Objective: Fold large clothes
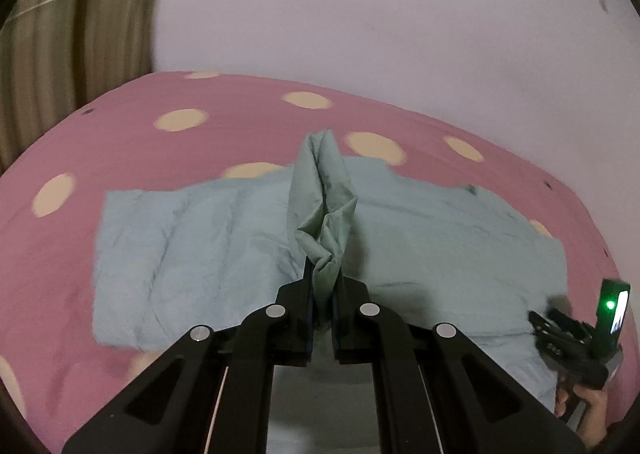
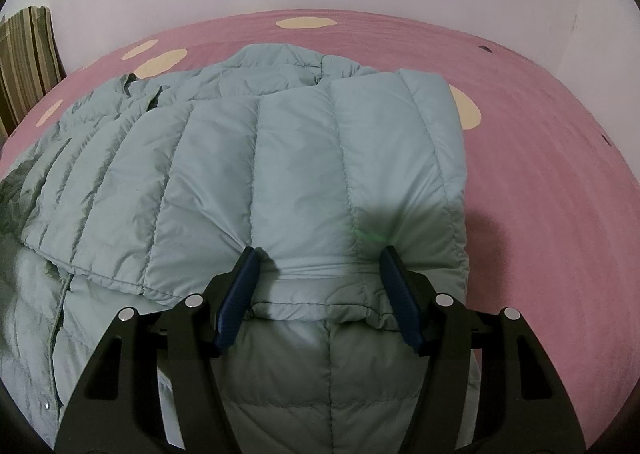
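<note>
A pale green quilted puffer jacket (image 1: 208, 238) lies spread on the pink bed. My left gripper (image 1: 323, 274) is shut on a bunched fold of the jacket (image 1: 324, 205) and holds it lifted above the rest. In the right wrist view the jacket (image 2: 256, 157) has one panel folded over its body. My right gripper (image 2: 318, 254) is open, its blue-padded fingers (image 2: 240, 294) straddling the folded panel's hem and resting on the fabric. The right gripper also shows in the left wrist view (image 1: 576, 338), low at the jacket's right edge.
The bed has a pink cover with cream dots (image 1: 180, 119) and meets a white wall (image 1: 360, 5) behind. A striped green cushion or curtain (image 1: 76, 33) stands at the far left, and also shows in the right wrist view (image 2: 24, 57).
</note>
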`<state>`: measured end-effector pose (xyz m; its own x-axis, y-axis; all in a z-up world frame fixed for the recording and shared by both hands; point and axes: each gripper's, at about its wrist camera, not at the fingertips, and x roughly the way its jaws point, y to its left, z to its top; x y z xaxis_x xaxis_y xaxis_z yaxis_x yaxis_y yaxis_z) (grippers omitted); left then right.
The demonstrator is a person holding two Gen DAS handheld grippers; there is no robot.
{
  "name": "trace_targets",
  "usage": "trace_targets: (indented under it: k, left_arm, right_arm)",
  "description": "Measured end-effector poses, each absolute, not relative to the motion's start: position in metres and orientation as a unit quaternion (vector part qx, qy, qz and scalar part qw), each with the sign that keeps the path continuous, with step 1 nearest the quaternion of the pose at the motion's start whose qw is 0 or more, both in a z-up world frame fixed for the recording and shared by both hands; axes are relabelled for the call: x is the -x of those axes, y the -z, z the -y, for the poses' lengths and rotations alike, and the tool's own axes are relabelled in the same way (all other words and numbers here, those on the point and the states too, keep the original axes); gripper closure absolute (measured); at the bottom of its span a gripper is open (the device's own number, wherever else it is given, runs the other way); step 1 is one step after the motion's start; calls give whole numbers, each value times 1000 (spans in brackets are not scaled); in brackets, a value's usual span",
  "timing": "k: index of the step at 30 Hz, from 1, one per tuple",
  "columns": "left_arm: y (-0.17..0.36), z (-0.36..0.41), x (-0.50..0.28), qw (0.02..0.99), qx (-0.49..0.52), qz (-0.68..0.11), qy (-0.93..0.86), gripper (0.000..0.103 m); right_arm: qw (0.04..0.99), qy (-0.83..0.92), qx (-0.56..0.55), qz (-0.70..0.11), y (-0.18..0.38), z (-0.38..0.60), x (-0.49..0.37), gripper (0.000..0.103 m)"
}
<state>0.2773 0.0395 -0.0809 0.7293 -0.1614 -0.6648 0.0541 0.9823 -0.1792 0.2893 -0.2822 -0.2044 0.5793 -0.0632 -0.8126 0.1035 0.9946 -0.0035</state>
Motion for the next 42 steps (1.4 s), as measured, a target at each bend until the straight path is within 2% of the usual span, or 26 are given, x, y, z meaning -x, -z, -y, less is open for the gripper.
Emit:
trace_targets:
  k: [2, 15, 18, 20, 22, 23, 26, 32, 42]
  left_arm:
    - [89, -18, -283, 923, 64, -372, 73, 97]
    - [137, 87, -308, 898, 20, -416, 145, 97]
    - [135, 97, -303, 899, 5, -410, 156, 85]
    - [129, 100, -295, 902, 1, -399, 163, 57]
    - [122, 102, -289, 907, 1, -387, 165, 43]
    - [117, 101, -284, 909, 2, -381, 166, 39]
    - [107, 95, -274, 913, 8, -371, 168, 31]
    - [98, 53, -255, 926, -5, -360, 110, 23]
    - [121, -65, -231, 927, 6, -373, -24, 23]
  right_arm:
    - [888, 39, -24, -457, 205, 281, -290, 31]
    - [888, 33, -30, -457, 205, 281, -290, 28]
    - [889, 32, -31, -456, 204, 281, -290, 27]
    - [889, 31, -31, -457, 204, 281, -290, 27]
    - [889, 31, -30, -456, 204, 280, -290, 26]
    - [889, 31, -30, -456, 204, 280, -290, 26]
    - [889, 32, -30, -456, 204, 280, -290, 26]
    - [888, 31, -30, -457, 203, 280, -290, 25]
    - [886, 39, -29, -460, 187, 274, -286, 25]
